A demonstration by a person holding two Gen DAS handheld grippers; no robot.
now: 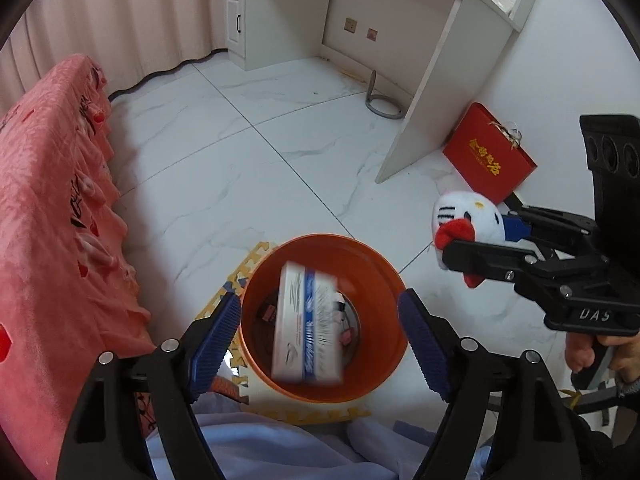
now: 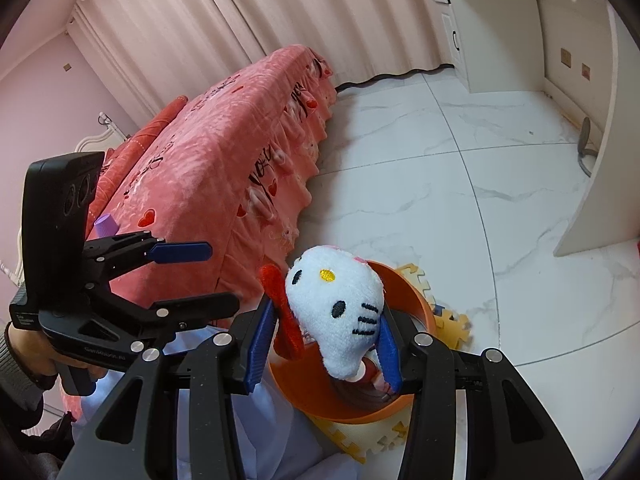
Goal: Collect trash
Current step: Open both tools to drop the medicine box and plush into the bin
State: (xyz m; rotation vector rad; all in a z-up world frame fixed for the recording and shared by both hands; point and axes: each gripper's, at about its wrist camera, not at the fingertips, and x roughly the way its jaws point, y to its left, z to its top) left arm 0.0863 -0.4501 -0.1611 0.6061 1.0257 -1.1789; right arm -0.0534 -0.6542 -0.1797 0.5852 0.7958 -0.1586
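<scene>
At the far left, a bed draped in a salmon-pink plush cover with red hearts and a frilled edge [image 1: 52, 208] is seen running alongside the working area, and it plays no part in the step at hand. Just beside it, on a yellow interlocking foam floor mat [image 1: 256, 258], a round orange plastic bin [image 1: 384, 280] is stood with its mouth upward, so that rubbish can be dropped straight in from above. The left claw [image 1: 320, 336] is held directly over that mouth with its blue ribbed pads spread wide and nothing between them; a white rectangular cardboard box with a blue stripe [image 1: 308, 328] is seen inside the bin, motion-blurred and tilted, apparently in fall, which would explain the wide stance as a release. No earlier picture is given, so how the box came there cannot be told. Further right, the right claw [image 2: 324, 344] is clamped on a white plush cat head with a red bow and a yellow nose [image 2: 340, 304], the pads pressed into its soft sides. It is carried near the rim of the bin, probably so that it may be let go next. A flat red gift box with gold lettering [image 1: 490, 156] is left leaning by the white desk [image 1: 424, 92], well apart from both claws.
</scene>
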